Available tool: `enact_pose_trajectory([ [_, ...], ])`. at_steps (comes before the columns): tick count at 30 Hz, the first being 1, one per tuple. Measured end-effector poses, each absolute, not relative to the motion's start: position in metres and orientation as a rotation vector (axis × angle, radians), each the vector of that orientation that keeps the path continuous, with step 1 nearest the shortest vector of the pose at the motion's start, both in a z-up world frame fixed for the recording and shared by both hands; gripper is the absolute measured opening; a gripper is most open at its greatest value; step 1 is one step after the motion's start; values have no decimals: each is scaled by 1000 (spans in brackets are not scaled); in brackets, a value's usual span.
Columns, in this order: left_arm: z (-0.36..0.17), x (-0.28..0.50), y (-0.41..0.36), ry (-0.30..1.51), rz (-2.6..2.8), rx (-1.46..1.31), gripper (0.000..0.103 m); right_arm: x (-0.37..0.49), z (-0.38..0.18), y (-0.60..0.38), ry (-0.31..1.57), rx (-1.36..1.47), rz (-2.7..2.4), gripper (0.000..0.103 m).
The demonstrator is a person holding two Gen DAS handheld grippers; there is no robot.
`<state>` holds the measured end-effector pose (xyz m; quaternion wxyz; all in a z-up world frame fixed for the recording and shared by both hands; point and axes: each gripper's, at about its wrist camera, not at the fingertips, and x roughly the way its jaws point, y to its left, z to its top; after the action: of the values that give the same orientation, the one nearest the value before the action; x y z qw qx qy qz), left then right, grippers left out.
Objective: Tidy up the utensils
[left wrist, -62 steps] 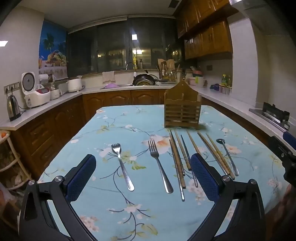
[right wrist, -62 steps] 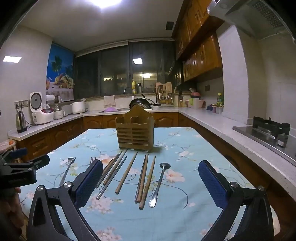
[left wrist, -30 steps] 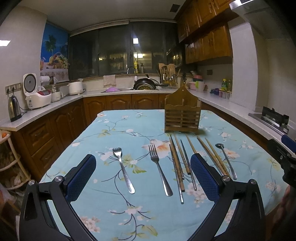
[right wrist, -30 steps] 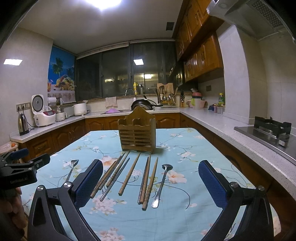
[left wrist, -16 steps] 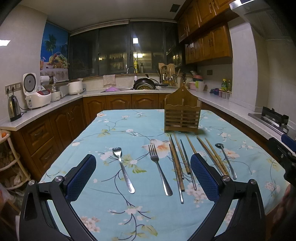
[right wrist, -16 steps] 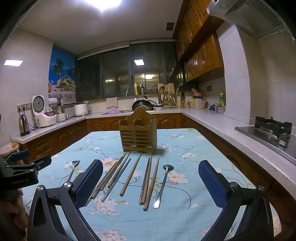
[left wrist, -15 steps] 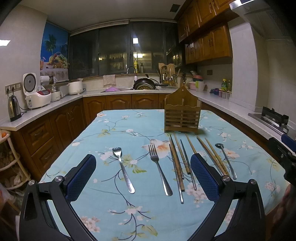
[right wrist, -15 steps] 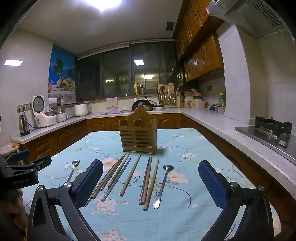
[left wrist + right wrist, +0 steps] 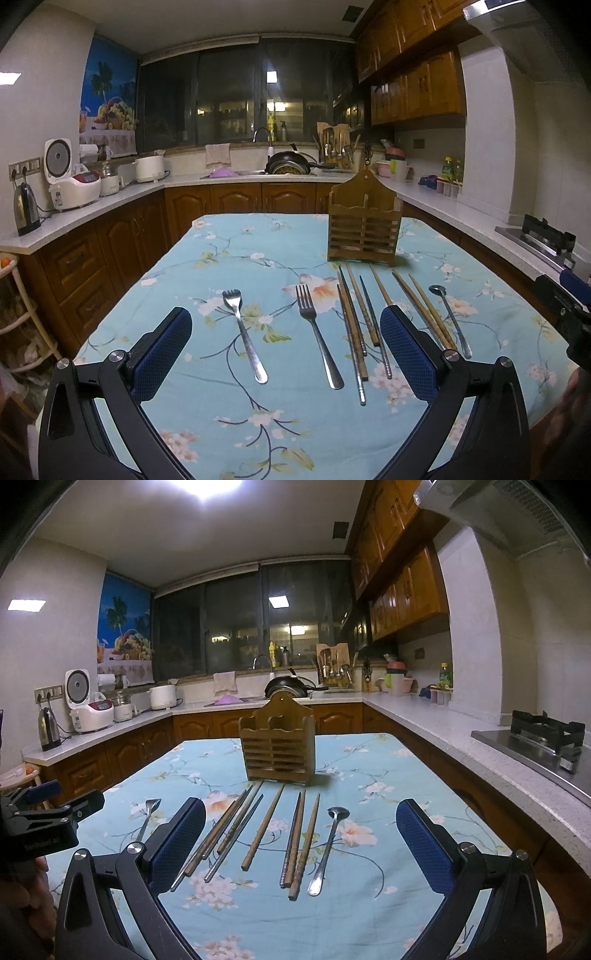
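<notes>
2 grippers, left (image 9: 286, 352) and right (image 9: 301, 840), fingers spread wide, empty; left's white label, perhaps "GenRobot.ai".

Around me: dark window (image 9: 236, 103) over the sink (image 9: 255, 172), brown wood cabinets (image 9: 417, 88) upper right, pale counter (image 9: 461, 734), ceiling light (image 9: 207, 487) on, fruit poster (image 9: 109, 107) on left wall.

Pale lettering is showing on the black body of the left gripper (image 9: 59, 812) at the left edge of the right wrist view, but it is blurring too much to be spelled out with any certainty. Nothing else in either view is carrying readable writing; the bottles and appliances along the counter are sitting too far off for their labels to be made out
</notes>
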<state>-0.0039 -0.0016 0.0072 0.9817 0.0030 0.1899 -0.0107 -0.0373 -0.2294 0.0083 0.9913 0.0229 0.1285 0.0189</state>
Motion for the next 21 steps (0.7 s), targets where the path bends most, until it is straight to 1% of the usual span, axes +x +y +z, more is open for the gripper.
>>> enact_pose_trajectory([
  [14, 0, 26, 9, 502, -54, -60, 103, -13, 6, -238, 344, 76, 47, 103],
  [21, -9, 64, 21, 630, -66, -110, 103, 15, -1, -248, 448, 119, 67, 103],
])
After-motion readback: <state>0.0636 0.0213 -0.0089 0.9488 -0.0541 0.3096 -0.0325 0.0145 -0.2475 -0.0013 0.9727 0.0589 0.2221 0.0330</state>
